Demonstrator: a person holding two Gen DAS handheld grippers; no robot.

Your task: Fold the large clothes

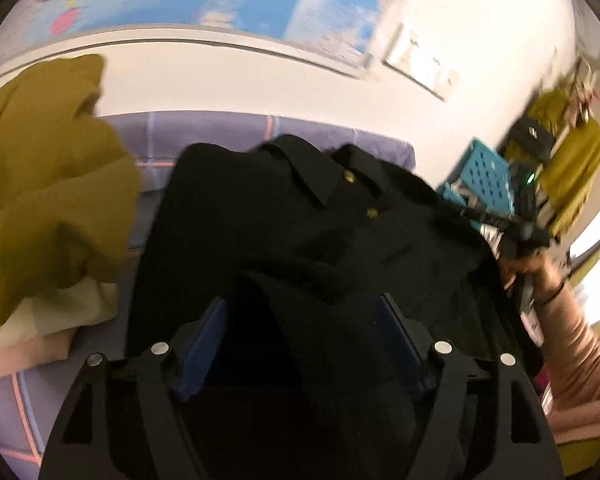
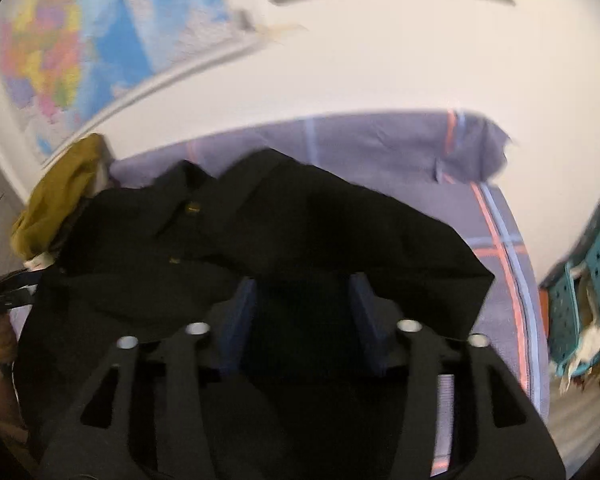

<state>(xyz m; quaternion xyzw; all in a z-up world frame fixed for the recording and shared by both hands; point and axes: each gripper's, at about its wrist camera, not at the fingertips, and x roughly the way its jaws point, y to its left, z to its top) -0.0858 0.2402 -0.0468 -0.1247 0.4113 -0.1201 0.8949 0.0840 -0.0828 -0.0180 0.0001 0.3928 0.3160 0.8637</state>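
Observation:
A large black collared shirt (image 1: 300, 216) with gold buttons lies on the purple checked bed; it also shows in the right wrist view (image 2: 284, 216), collar to the left. My left gripper (image 1: 304, 312) is open, jaws wide apart over the shirt's near part, black cloth between and under the blue pads (image 1: 204, 344). My right gripper (image 2: 302, 292) is open too, low over the shirt's near edge, cloth lying between its pads (image 2: 240, 312). The other gripper and hand (image 1: 528, 256) show at the right of the left wrist view.
A mustard-yellow garment pile (image 1: 48, 200) with pale cloth under it sits left of the shirt, also in the right wrist view (image 2: 56, 208). The bed sheet (image 2: 500, 240) ends at the right. A teal laundry basket (image 1: 484, 176) stands beyond the bed. The wall holds a map (image 2: 60, 60).

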